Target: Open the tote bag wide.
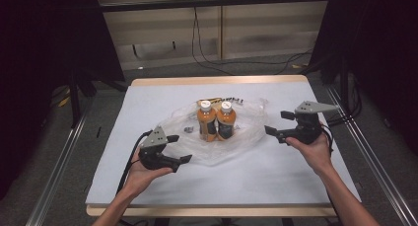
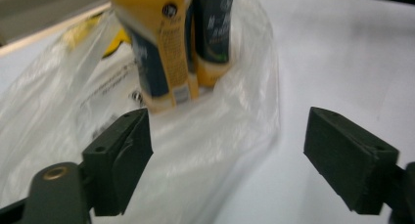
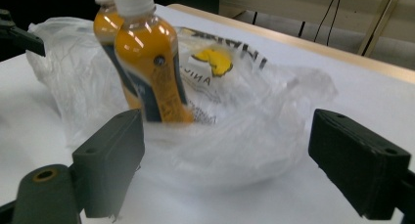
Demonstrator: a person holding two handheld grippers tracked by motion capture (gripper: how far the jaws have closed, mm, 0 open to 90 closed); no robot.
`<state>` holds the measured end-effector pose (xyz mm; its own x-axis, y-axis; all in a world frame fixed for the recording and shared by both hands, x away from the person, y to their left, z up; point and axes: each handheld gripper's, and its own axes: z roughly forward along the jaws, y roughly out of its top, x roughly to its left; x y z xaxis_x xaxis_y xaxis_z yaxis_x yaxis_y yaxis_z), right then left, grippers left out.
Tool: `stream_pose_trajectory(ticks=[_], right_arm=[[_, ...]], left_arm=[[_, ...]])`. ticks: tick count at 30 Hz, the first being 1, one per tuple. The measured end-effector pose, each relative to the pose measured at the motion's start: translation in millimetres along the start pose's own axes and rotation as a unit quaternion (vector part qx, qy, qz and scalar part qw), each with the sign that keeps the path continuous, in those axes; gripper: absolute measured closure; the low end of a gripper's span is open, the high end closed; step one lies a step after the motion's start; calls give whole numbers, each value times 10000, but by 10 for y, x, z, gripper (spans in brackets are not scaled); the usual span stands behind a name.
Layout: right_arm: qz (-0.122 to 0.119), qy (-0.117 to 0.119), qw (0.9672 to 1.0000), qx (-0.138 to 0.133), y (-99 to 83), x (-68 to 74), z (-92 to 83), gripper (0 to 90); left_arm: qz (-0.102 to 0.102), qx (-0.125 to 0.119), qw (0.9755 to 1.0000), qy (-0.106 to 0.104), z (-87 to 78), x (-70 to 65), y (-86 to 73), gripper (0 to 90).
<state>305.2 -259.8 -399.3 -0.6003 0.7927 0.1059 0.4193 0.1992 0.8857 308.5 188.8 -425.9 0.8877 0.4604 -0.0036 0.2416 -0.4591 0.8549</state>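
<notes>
White sheet covers the tabletop [image 1: 148,186]. Nearest the front edge, the left gripper [image 1: 178,148] sits with jaws spread wide, nothing between them, just left of the bag [image 1: 246,132]. The right gripper [image 1: 278,123], a bit farther back, is also released and empty, just right of it. The clear plastic bag lies mid-table, slumped open, with two orange bottles [image 1: 216,120] standing upright in it, touching.

Glossy crinkled clear plastic bag [image 1: 246,132]
</notes>
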Motion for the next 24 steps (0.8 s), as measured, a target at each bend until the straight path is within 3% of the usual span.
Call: stream_pose_trajectory(ticks=[4,9,12,19,23,24], right_arm=[[8,-84,10000,52,-187,46,-133,116],[136,-218,9996,-126,-330,79,-322,85],[240,-291,9992,-146,-428,99,-410,64],[433,-386,9982,-119,-612,112,-647,48],[574,-555,9965,-250,-758,120,-754,44],[718,-550,9954,-315,-821,113,-774,47]], left_arm=[[3,-56,9996,260,-154,-16,-59,142],[-219,-106,9985,500,-329,-12,-183,93],[-402,-81,9977,533,-412,18,-286,76],[-880,-146,9914,960,-628,49,-527,56],[-1106,-262,9878,1067,-698,2,-682,45],[-1102,-278,9881,1038,-712,0,-700,48]])
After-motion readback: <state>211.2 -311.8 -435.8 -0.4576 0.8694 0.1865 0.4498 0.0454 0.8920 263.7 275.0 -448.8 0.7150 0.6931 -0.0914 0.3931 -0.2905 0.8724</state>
